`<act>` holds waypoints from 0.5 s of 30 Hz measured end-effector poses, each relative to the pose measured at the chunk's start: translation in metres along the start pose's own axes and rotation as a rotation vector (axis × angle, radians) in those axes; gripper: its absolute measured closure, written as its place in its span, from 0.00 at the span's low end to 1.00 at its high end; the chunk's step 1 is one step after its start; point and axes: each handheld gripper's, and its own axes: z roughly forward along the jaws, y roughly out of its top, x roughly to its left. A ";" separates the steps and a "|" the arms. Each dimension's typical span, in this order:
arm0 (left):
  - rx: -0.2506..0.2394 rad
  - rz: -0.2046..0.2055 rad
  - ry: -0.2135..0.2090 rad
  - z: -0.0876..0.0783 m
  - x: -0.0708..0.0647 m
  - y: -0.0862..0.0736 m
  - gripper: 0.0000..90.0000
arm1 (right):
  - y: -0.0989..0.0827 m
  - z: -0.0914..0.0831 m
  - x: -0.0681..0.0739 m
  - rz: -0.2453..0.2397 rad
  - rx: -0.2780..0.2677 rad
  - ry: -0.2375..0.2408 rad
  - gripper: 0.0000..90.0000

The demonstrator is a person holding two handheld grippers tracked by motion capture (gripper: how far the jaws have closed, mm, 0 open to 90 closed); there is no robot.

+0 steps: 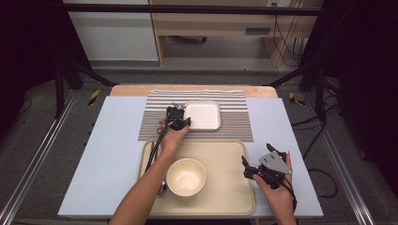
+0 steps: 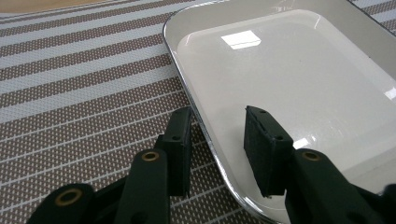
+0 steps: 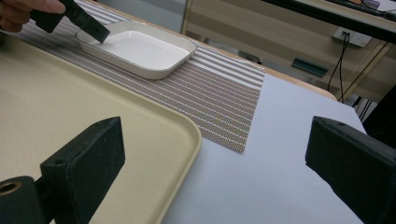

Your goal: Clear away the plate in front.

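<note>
**Left gripper straddling the dish rim**

Nearest the camera, low in the left gripper view, I see the left gripper (image 2: 217, 140) with one jaw outside and one inside the rim of the white dish (image 2: 299, 79); the pads do not yet press it. The dish sits on the striped mat (image 1: 234, 124), upper centre of the high view. I judge this the grasp step: next, close fully, then lift. The right gripper (image 3: 215, 172) hangs spread wide beside the tray (image 1: 230, 187). The dish's far edge is cut off.

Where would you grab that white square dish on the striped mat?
Probably by its raised rim on the near-left side. The white dish is shallow with a thin upturned edge, and the left gripper already straddles that edge, one jaw outside over the striped mat, one inside, not yet pressing.
</note>
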 end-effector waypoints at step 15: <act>0.023 -0.022 -0.004 0.002 0.004 0.005 0.73 | 0.000 0.001 0.000 -0.008 0.005 0.004 0.06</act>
